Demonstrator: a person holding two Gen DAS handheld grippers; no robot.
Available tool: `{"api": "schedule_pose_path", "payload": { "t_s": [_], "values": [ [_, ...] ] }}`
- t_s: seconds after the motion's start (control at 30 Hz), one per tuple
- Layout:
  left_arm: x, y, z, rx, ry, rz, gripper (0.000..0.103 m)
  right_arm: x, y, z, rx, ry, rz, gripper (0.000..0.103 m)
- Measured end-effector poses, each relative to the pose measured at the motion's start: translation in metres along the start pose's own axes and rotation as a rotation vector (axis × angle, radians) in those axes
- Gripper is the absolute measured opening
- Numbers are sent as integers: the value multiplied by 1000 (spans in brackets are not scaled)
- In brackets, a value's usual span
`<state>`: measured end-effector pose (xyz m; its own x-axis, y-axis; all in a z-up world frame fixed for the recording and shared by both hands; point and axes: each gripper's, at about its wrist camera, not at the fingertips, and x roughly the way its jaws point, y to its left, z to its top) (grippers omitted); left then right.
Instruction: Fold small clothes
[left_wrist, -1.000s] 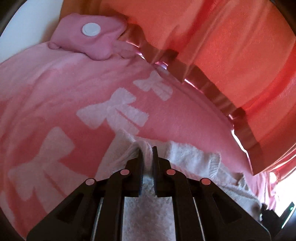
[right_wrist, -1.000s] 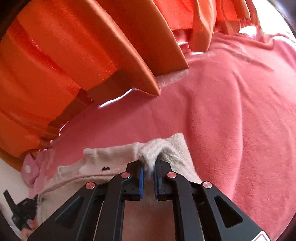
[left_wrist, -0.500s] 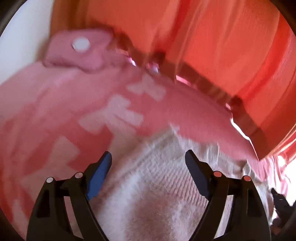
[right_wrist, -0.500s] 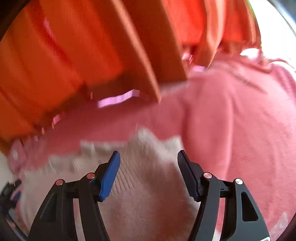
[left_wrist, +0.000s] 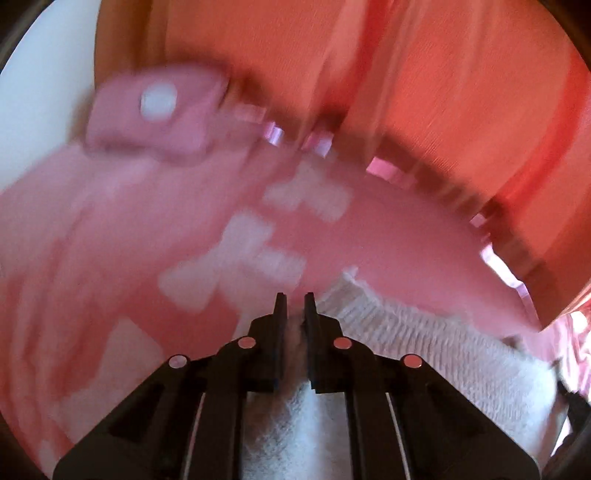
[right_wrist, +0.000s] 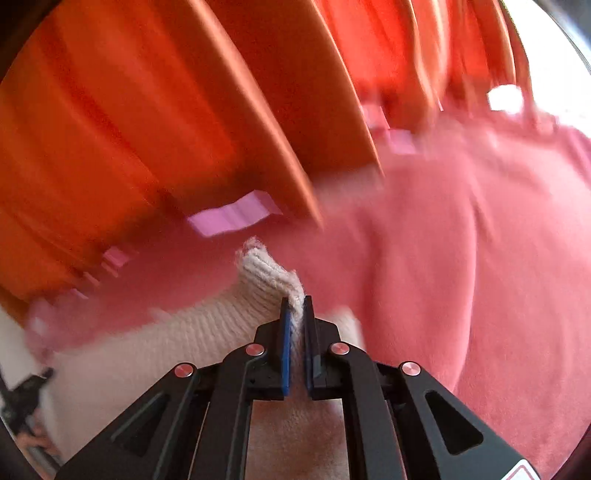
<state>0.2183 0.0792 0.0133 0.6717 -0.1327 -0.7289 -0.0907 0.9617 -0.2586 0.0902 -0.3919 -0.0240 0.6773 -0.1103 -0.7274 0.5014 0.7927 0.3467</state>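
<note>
Left wrist view: left gripper (left_wrist: 294, 308) pinched tight on cream knit garment (left_wrist: 424, 343), lower centre, over pink bow-print blanket (left_wrist: 129, 240). Heavily blurred.

Right wrist view: right gripper (right_wrist: 295, 308) clamped on a ribbed edge (right_wrist: 267, 277), mid-frame. Risk: thin pinches slipping off under fast motion, or uneven pull skewing the fold.

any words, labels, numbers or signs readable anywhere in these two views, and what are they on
No readable text in either view.
White round patch on the pink pillow: blurred, no lettering can be made out.
Red-edged sticker on the right claw body, at the frame's bottom edge: cut off, unreadable.
White bow shapes on the pink blanket: pattern, not text.
Cream knit garment: no tag or label visible.
</note>
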Motion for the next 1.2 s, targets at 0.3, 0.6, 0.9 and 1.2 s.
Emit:
{"api": "schedule_pose_path", "payload": {
  "t_s": [0.3,0.6,0.9,1.2],
  "values": [
    [17,6,-1,-13,27,10,9,-3,0,3,-17,0,-6,6],
    [-125,-31,-19,98,-149,-217,14,-105,111,-65,-288,19,190,14],
    [-94,-55,-125,326,147,-160,36,-84,123,-140,-488,333,163,0],
    [-90,19,-104,12,223,-223,20,-118,-31,-76,-181,240,-108,0]
  ]
}}
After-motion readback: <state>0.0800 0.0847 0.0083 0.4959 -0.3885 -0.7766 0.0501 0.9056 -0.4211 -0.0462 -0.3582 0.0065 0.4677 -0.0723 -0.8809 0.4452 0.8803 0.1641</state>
